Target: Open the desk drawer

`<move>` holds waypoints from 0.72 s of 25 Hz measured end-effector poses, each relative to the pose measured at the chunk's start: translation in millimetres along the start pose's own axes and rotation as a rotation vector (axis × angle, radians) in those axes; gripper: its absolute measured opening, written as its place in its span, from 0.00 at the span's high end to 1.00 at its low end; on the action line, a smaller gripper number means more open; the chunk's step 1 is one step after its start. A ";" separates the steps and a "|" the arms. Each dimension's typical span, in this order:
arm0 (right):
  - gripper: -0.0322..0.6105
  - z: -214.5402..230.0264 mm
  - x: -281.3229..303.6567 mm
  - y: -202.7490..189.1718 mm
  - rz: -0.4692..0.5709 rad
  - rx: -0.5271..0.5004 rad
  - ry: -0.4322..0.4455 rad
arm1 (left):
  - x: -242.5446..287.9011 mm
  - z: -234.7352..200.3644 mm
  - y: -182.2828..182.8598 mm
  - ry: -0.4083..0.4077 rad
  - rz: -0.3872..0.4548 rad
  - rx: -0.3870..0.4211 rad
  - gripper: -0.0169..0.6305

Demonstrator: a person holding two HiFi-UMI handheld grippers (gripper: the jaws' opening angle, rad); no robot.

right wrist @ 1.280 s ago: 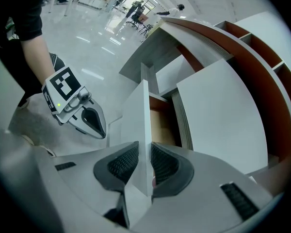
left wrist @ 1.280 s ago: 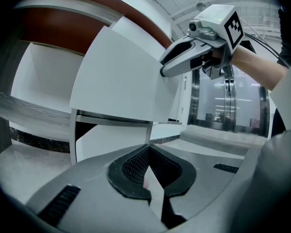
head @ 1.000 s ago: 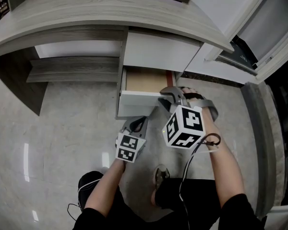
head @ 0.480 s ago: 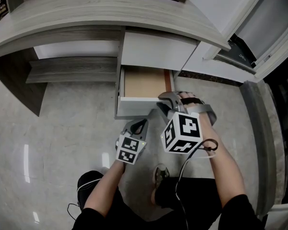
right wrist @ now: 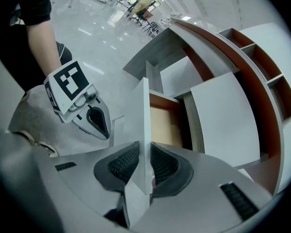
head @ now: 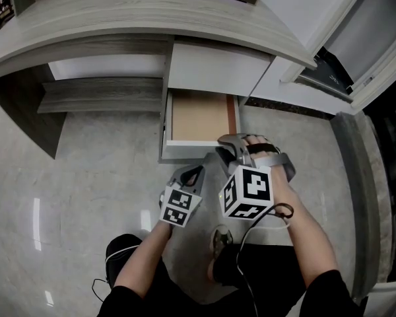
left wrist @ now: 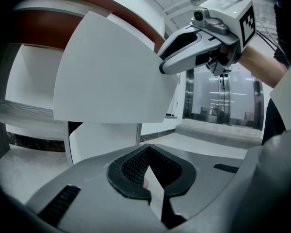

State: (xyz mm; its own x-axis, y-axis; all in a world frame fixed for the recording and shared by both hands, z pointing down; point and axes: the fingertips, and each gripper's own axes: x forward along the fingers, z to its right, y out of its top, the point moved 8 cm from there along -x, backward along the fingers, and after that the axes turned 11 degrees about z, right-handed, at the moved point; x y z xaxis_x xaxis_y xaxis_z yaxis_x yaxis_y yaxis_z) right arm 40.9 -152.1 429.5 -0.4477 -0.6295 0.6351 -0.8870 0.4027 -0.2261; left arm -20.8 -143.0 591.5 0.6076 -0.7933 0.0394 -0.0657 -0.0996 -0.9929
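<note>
Pads of the right gripper (right wrist: 144,166) clamp the top edge of the drawer front (right wrist: 138,125) to pull the desk drawer (head: 197,114) out, while the left gripper (head: 190,172) idles shut and empty nearby

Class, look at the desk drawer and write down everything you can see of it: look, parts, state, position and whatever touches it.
The drawer is a shallow box with a flat white front panel, white side walls and a light tan, wood-like bottom. A reddish-brown strip runs along its right side. It stands partly open, sticking out level from the white cabinet block under the curved wood-grain desktop. Nothing shows inside. The right gripper has its jaws closed on the front panel's edge.
</note>
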 end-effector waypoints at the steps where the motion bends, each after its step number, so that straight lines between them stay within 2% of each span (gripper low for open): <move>1: 0.84 -1.3 -0.4 0.7 0.002 0.001 0.001 | -0.4 0.1 -0.5 -0.001 -0.002 0.001 0.97; 18: 0.86 -21.6 -0.1 2.9 -0.008 -0.027 0.023 | -1.7 3.7 -2.9 -0.001 -0.005 0.004 0.97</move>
State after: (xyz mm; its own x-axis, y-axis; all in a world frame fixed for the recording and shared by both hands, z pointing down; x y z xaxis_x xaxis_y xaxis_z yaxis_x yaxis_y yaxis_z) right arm 40.8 -136.5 444.7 -0.4377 -0.6172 0.6538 -0.8869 0.4158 -0.2013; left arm -18.6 -139.1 593.9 0.6084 -0.7924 0.0438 -0.0597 -0.1007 -0.9931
